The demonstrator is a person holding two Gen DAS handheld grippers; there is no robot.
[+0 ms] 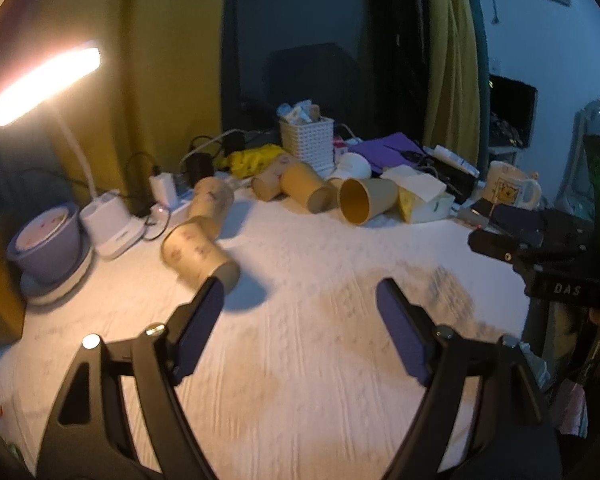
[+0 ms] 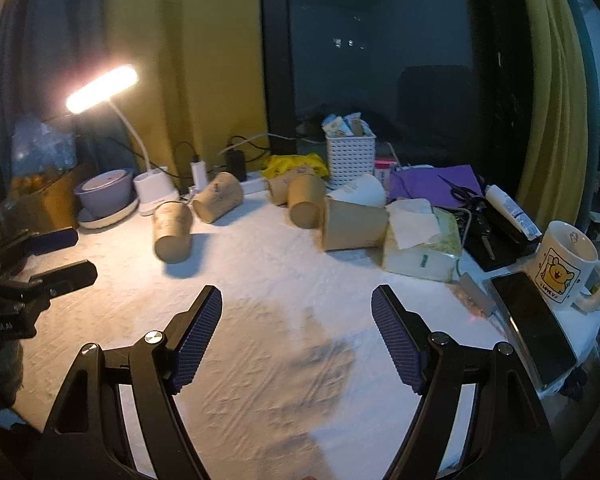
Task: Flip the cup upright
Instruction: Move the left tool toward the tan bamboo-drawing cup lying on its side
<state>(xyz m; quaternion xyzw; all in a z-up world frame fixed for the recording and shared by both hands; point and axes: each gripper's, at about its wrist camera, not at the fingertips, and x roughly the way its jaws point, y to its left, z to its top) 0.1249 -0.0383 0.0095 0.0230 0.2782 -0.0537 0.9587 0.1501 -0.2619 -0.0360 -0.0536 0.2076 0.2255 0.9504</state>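
Several brown paper cups lie on their sides on the white cloth. The nearest cup (image 1: 198,254) lies just beyond my left gripper's left finger; it also shows in the right wrist view (image 2: 172,230). A second cup (image 1: 212,204) lies behind it. More cups (image 1: 306,192) lie at the back, one (image 1: 366,200) with its mouth facing me. My left gripper (image 1: 300,300) is open and empty above the cloth. My right gripper (image 2: 296,304) is open and empty, and shows at the right of the left wrist view (image 1: 500,240).
A lit desk lamp (image 1: 48,84) and a purple bowl (image 1: 46,240) stand at the left. A white basket (image 1: 308,140), a tissue box (image 2: 424,244), a phone (image 2: 536,324) and a cartoon mug (image 2: 564,268) crowd the back and right.
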